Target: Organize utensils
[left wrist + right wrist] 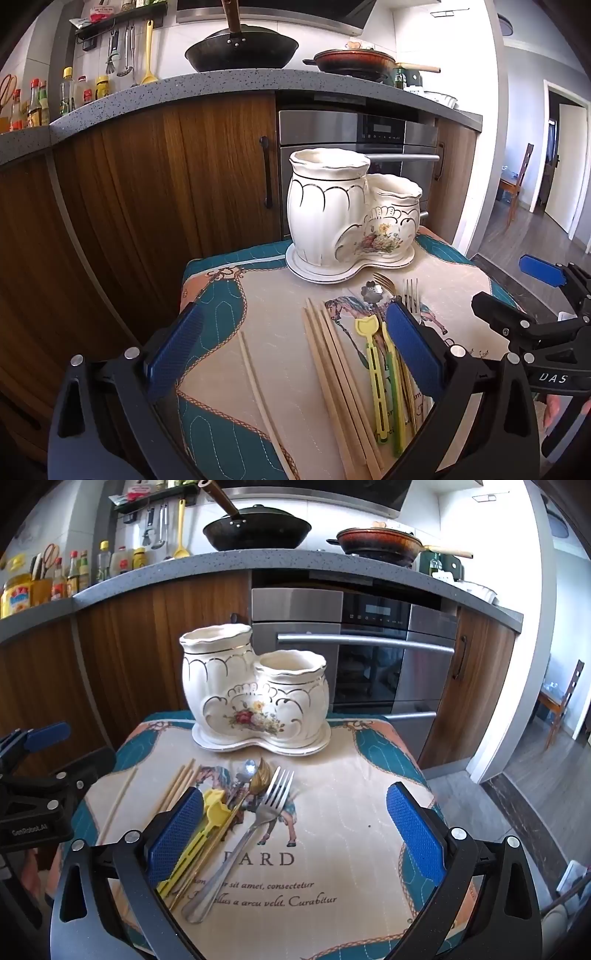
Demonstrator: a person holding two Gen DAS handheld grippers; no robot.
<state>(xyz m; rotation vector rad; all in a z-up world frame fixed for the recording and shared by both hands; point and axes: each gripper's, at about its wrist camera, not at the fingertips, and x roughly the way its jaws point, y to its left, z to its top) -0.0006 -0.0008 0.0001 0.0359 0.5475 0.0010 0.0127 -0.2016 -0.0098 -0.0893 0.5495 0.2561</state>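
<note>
A white ceramic double-pot utensil holder with a flower print stands on its saucer at the far side of a small cloth-covered table. Both pots look empty. In front of it lie several wooden chopsticks, one pale chopstick apart on the left, a yellow plastic utensil, a gold spoon, a small silver spoon and a steel fork. My left gripper is open above the chopsticks. My right gripper is open, just right of the fork.
The table cloth is printed beige with teal borders. Behind stand wooden cabinets, a steel oven and a grey counter with two pans and bottles. Open floor and a chair lie to the right.
</note>
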